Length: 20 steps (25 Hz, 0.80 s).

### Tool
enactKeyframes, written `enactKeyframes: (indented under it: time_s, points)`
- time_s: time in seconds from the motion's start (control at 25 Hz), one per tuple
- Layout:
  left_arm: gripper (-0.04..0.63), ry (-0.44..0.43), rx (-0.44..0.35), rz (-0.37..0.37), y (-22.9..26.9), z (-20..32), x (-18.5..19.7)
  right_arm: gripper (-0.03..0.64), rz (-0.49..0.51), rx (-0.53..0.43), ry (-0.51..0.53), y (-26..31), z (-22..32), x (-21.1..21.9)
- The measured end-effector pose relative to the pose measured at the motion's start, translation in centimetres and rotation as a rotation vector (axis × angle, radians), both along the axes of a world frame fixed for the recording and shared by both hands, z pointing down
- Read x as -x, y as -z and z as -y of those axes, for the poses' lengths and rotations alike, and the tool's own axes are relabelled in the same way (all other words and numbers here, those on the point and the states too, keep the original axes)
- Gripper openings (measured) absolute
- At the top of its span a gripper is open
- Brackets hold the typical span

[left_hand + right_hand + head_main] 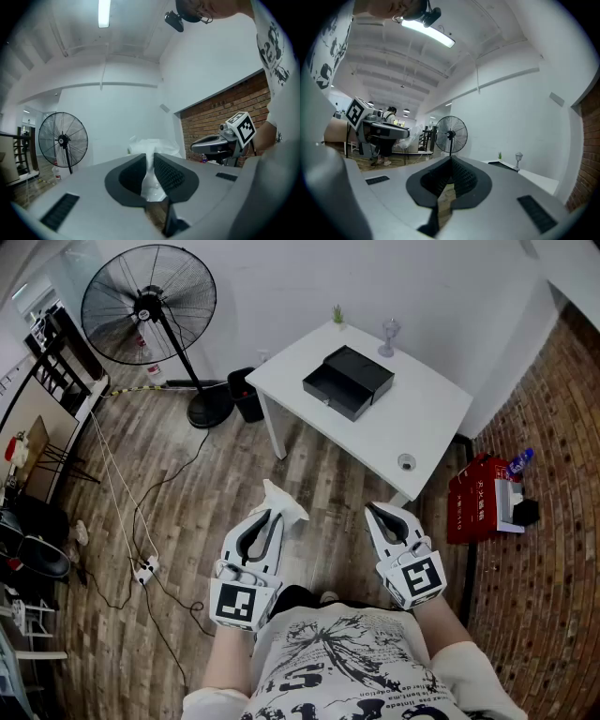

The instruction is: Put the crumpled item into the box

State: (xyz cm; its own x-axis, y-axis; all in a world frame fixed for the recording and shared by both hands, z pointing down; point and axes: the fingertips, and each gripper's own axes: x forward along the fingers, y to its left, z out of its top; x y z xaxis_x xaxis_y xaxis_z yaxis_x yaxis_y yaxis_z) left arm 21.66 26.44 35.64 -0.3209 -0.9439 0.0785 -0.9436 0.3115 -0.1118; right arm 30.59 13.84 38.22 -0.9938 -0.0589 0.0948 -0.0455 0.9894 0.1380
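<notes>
A crumpled white item (pixel 281 502) is pinched in my left gripper (pixel 273 512), held in the air over the wooden floor. In the left gripper view the white crumpled item (pixel 151 168) fills the gap between the black pads and sticks out past the tips. My right gripper (pixel 375 510) hangs beside it to the right, shut with nothing in it; its black pads (pixel 459 176) meet at the tips. The black box (pixel 348 381) lies open on the white table (pixel 422 418) ahead, well beyond both grippers.
A tall black standing fan (pixel 148 306) and a small black bin (pixel 246 393) are left of the table. A glass (pixel 390 336), a tiny plant (pixel 337 315) and a small round object (pixel 406 462) share the tabletop. Red boxes (pixel 480 498) line the brick wall. Cables (pixel 141 521) trail across the floor.
</notes>
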Motion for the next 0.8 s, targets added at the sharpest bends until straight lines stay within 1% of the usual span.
enactKeyframes:
  time_s: [0.08, 0.2, 0.4, 0.52, 0.64, 0.68, 0.76, 0.8]
  points:
    - [0.066, 0.006, -0.054, -0.006, 0.6, 0.3, 0.0, 0.012, 0.002, 0.004, -0.002, 0.0, 0.1, -0.1]
    - [0.066, 0.002, -0.070, -0.006, 0.9, 0.7, 0.1, 0.012, 0.003, 0.010, -0.011, 0.0, 0.3, -0.2]
    - [0.066, -0.018, -0.055, -0.015, 0.5, 2.1, 0.4, 0.014, 0.010, 0.044, -0.054, -0.3, 1.9, -0.2]
    - [0.066, -0.027, -0.022, -0.019, -0.4, 3.2, 0.9, 0.014, 0.012, 0.070, -0.076, -1.0, 3.4, 0.0]
    - [0.066, -0.018, -0.038, -0.043, -0.7, 4.1, 2.2, 0.014, -0.007, 0.078, -0.076, -1.9, 4.2, 1.1]
    - [0.066, -0.017, -0.025, -0.048, -1.1, 4.3, 2.9, 0.014, -0.016, 0.083, -0.074, -2.2, 4.4, 1.7]
    - [0.066, -0.024, 0.027, -0.054, -2.1, 4.7, 4.3, 0.014, -0.035, 0.096, -0.076, -2.6, 4.9, 3.1]
    - [0.066, -0.027, 0.029, -0.060, -2.2, 5.1, 5.0, 0.014, -0.041, 0.100, -0.078, -2.8, 5.3, 3.9]
